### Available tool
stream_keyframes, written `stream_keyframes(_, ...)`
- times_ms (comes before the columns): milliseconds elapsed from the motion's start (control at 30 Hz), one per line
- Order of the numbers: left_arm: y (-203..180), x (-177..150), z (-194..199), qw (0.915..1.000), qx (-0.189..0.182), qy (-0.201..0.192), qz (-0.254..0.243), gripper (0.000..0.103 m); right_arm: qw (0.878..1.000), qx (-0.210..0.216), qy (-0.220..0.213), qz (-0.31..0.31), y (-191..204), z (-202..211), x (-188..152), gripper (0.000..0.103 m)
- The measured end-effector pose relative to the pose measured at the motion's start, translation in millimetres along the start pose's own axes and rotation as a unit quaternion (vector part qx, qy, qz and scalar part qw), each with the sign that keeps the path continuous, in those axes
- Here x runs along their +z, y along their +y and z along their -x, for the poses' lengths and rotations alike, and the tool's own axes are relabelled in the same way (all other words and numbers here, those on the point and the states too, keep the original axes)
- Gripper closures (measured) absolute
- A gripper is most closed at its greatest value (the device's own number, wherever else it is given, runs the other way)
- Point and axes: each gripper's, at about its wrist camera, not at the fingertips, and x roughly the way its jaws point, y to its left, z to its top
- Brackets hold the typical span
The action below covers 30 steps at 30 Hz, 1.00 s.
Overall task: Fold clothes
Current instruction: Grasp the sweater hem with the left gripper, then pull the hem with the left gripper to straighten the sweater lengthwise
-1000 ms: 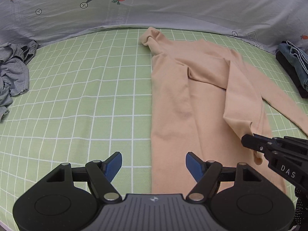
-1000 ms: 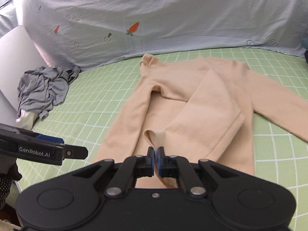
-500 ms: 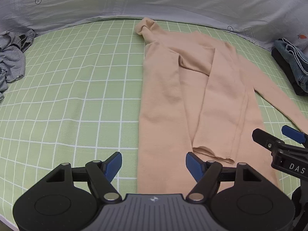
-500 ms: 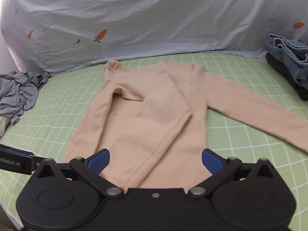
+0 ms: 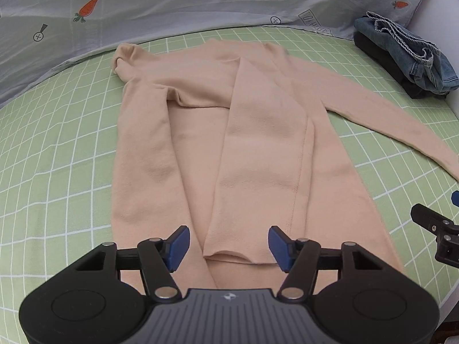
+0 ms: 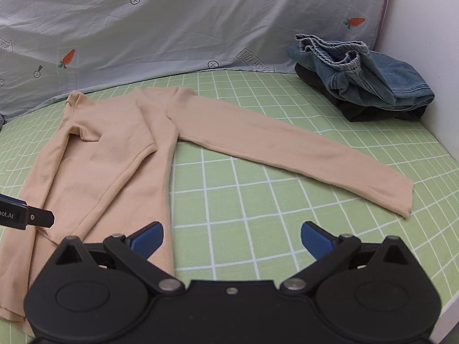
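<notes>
A peach long-sleeved top lies flat on the green checked bed sheet, collar at the far end. One sleeve is folded over the body, its cuff near me. The other sleeve stretches out to the right on the sheet. My left gripper is open and empty just above the folded cuff. My right gripper is open and empty over bare sheet, beside the top's right edge and short of the spread sleeve's cuff.
A folded stack of blue jeans on dark clothes sits at the far right by a white wall. A pale grey carrot-print cover rises behind the bed. The bed's edge runs at the right.
My right gripper let go of the folded sleeve's cuff, opened and swung right toward the spread sleeve. My left gripper drew back and turned right, staying open.
</notes>
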Motion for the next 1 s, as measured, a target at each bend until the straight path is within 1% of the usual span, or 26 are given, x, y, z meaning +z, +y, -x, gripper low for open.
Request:
stream_keyframes(67, -0.5, 2.3, -5.8, 1.0, -0.001, 0.006, 0.005, 0.047, 1.0, -0.008, 0.005, -0.005, -5.8, 0.3, -3.2, 0.0)
stream_keyframes(267, 0.2, 3.7, -19.6, 0.9996, 0.004, 0.027, 0.008, 0.046, 1.0, -0.015, 0.021, -0.015, -12.4, -3.4, -7.6, 0.0)
stream_keyframes(333, -0.7, 2.2, -19.5, 0.9998, 0.002, 0.02, 0.005, 0.049, 0.999, -0.014, 0.026, -0.013, -11.7, -4.9, -9.0, 0.0)
stream_keyframes(367, -0.9, 1.5, -18.9, 0.9998, -0.002, 0.017, 0.003, 0.053, 0.999, -0.013, 0.027, -0.011, -11.0, -5.5, -9.2, 0.0)
stream_keyframes(400, -0.9, 0.9, -18.4, 0.9999, -0.005, 0.015, 0.004, 0.068, 0.999, -0.012, 0.028, -0.01, -10.0, -5.9, -8.9, 0.0)
stream_keyframes(467, 0.2, 0.5, -17.5, 0.9998, -0.009, 0.013, 0.01, 0.079, 1.0, -0.003, 0.028, -0.009, -8.7, -6.7, -7.4, 0.0)
stream_keyframes(500, 1.0, 0.4, -16.9, 0.9998, -0.011, 0.013, 0.013, 0.093, 1.0, 0.001, 0.028, -0.009, -8.2, -7.2, -6.6, 0.0)
stream_keyframes(533, 2.4, 0.5, -16.0, 0.9997, -0.016, 0.012, 0.015, 0.097, 1.0, 0.003, 0.028, -0.008, -7.1, -7.2, -6.0, 0.0)
stream_keyframes(633, 9.2, 0.7, -10.2, 0.9987, -0.032, 0.007, 0.039, 0.099, 1.0, 0.006, 0.025, -0.005, -3.2, -7.0, -4.8, 0.0)
stream_keyframes(700, 10.5, -0.7, -2.1, 0.9983, -0.035, -0.003, 0.046, 0.099, 1.0, 0.01, 0.023, -0.004, -0.8, -6.5, -4.2, 0.0)
stream_keyframes(1000, 11.6, -17.9, 34.2, 0.9973, -0.037, -0.035, 0.054, 0.099, 0.999, 0.035, 0.016, 0.008, 15.6, -1.2, -5.7, 0.0)
